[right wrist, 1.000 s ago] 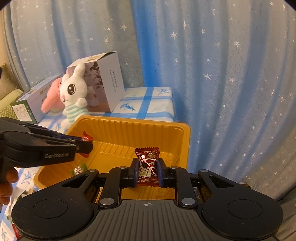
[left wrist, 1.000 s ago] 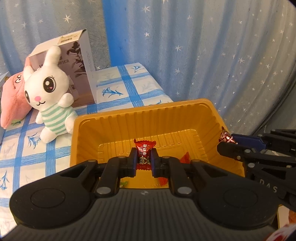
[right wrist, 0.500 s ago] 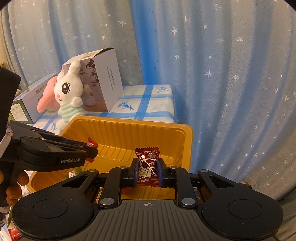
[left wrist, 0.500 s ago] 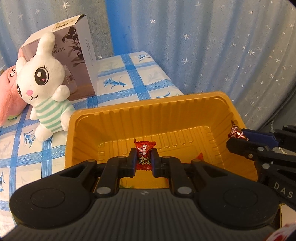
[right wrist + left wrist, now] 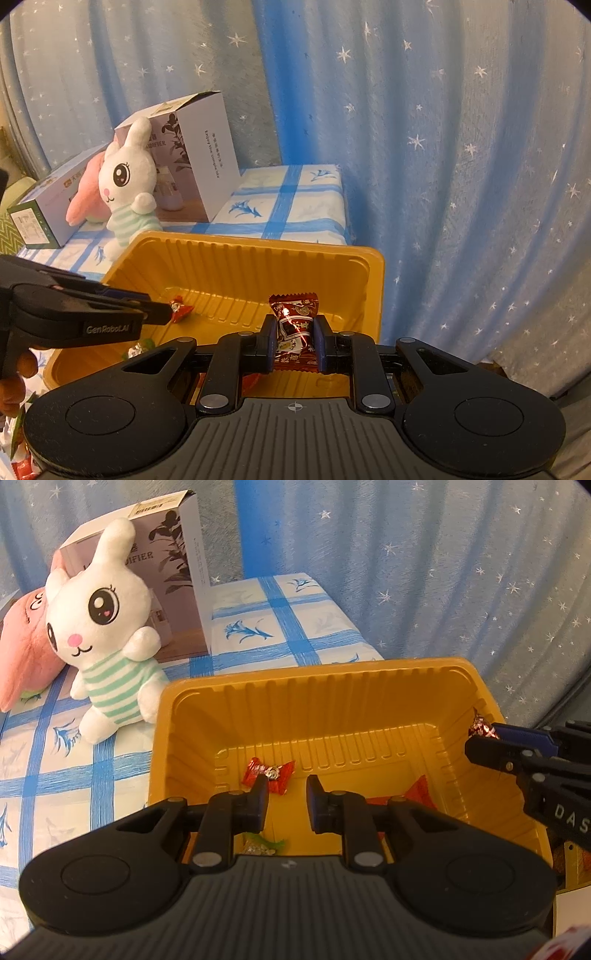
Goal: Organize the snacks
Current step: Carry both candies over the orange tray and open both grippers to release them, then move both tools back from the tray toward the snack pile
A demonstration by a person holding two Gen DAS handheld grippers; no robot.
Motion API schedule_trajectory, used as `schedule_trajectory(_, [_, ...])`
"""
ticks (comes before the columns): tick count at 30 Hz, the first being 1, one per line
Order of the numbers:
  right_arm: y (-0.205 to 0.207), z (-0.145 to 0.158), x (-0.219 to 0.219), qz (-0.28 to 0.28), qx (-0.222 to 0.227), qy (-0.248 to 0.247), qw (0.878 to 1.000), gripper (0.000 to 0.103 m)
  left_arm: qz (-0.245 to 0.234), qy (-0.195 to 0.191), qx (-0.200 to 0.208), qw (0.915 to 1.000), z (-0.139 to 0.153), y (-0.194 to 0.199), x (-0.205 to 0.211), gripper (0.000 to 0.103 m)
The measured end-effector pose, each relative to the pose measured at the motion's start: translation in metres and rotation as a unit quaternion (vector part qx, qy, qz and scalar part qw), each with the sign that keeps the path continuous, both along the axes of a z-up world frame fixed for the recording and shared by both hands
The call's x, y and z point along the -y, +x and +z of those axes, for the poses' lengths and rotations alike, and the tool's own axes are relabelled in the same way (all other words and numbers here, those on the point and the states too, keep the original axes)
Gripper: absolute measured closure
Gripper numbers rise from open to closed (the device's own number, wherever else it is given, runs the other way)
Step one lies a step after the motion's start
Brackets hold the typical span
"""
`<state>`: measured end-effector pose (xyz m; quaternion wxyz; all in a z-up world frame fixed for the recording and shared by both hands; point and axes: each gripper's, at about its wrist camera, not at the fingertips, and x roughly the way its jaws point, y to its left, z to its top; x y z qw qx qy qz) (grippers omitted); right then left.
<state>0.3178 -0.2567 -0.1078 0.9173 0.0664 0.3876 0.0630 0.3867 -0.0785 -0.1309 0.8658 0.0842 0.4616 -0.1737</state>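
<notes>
An orange plastic tray (image 5: 343, 686) (image 5: 258, 254) stands on the blue-checked cloth. My left gripper (image 5: 287, 797) is open over the tray; a small red candy (image 5: 269, 773) lies on the tray floor just past its fingertips. It also shows in the right wrist view (image 5: 179, 308). Other red wrappers (image 5: 417, 794) and a green one (image 5: 262, 845) lie in the tray. My right gripper (image 5: 295, 332) is shut on a dark red candy (image 5: 295, 325) above the tray's right end; that candy shows in the left wrist view (image 5: 482, 728).
A white plush rabbit (image 5: 107, 635) and a pink plush (image 5: 22, 657) sit left of the tray. A tall white box (image 5: 173, 572) stands behind them, and a flat box (image 5: 48, 206) lies further left. A starred blue curtain (image 5: 443, 147) hangs behind.
My left gripper has opened and the small red candy has dropped onto the tray floor. My right gripper still holds its candy over the tray's right end.
</notes>
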Motion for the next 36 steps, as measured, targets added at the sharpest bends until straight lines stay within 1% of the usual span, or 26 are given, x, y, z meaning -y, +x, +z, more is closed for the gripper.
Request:
schedule_trajectory(4, [0.004,-0.001,-0.001,0.001,0.000,0.001,1.000,0.082,0.003,-0.001,-0.002,1.0000,-0.001,-0.001,-0.003,0.083])
schedule_trajectory(11, [0.008,0.003,0.000,-0.008,0.020,0.013,1.000,0.082,0.007,-0.009,-0.003,0.9999,0.002,-0.006,-0.010,0.080])
schedule_trajectory(18, [0.000,0.005,0.001,0.005,0.009,0.018,1.000,0.078,0.018,-0.022,-0.003,0.9996,0.009,-0.016,-0.020,0.078])
schedule_trajectory(20, [-0.005,0.005,0.001,0.007,0.006,0.021,1.000,0.069,0.020,-0.025,-0.002,0.9995,0.012,-0.019,-0.023,0.078])
schedule_trajectory(22, [-0.011,0.005,0.001,0.004,0.006,0.023,1.000,0.063,0.021,-0.028,0.001,0.9994,0.016,-0.025,-0.026,0.077])
schedule_trajectory(25, [-0.022,0.007,0.001,0.001,0.007,0.028,1.000,0.057,0.026,-0.033,0.006,0.9991,0.022,-0.034,-0.031,0.072])
schedule_trajectory(26, [-0.026,0.008,0.001,0.000,0.006,0.029,1.000,0.055,0.027,-0.035,0.007,0.9990,0.024,-0.037,-0.032,0.072])
schedule_trajectory(29, [-0.038,0.012,0.003,-0.004,0.006,0.038,0.999,0.050,0.028,-0.040,0.009,0.9988,0.030,-0.048,-0.036,0.072])
schedule_trajectory(36, [-0.064,0.025,0.003,-0.005,0.008,0.043,0.999,0.045,0.030,-0.053,0.015,0.9980,0.046,-0.078,-0.046,0.072])
